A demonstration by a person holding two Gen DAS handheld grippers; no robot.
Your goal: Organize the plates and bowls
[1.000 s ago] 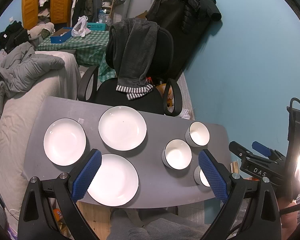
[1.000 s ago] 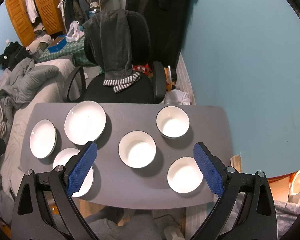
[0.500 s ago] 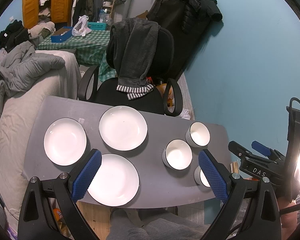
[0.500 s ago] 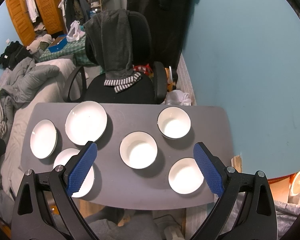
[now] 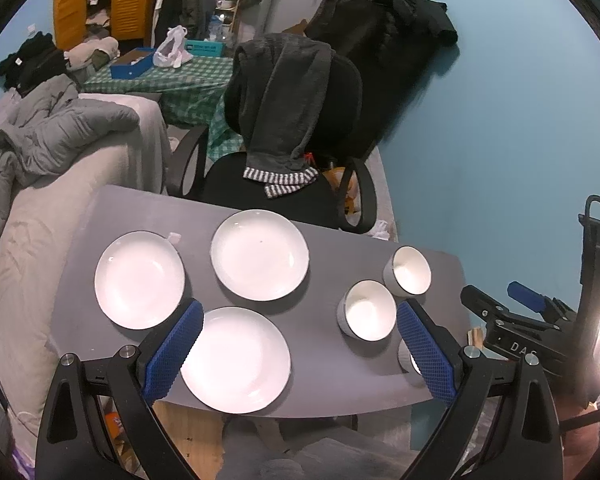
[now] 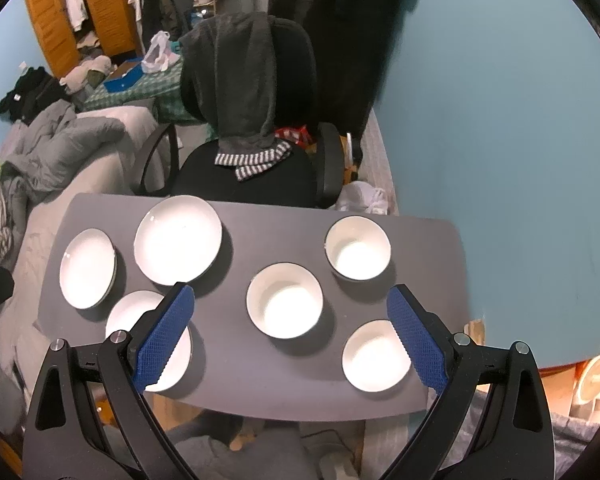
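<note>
Three white plates lie on the left half of the grey table (image 5: 324, 372): a far plate (image 5: 260, 254), a left plate (image 5: 140, 278) and a near plate (image 5: 236, 358). Three white bowls stand on the right half: a far bowl (image 6: 358, 248), a middle bowl (image 6: 285, 300) and a near bowl (image 6: 376, 354). My left gripper (image 5: 298, 350) hovers open above the near plate. My right gripper (image 6: 290, 334) hovers open above the middle and near bowls, holding nothing. The right gripper (image 5: 528, 320) also shows at the right edge of the left wrist view.
A black office chair (image 6: 256, 140) draped with a grey garment stands against the table's far edge. A bed with grey bedding (image 5: 60, 140) runs along the left. A blue wall (image 6: 500, 120) is to the right. Wooden floor (image 5: 188, 436) shows under the near edge.
Both views have shifted only slightly; the right gripper drifted a little so the bowls sit marginally lower and to the right in its view. Both grippers stay open and no dish has moved.
</note>
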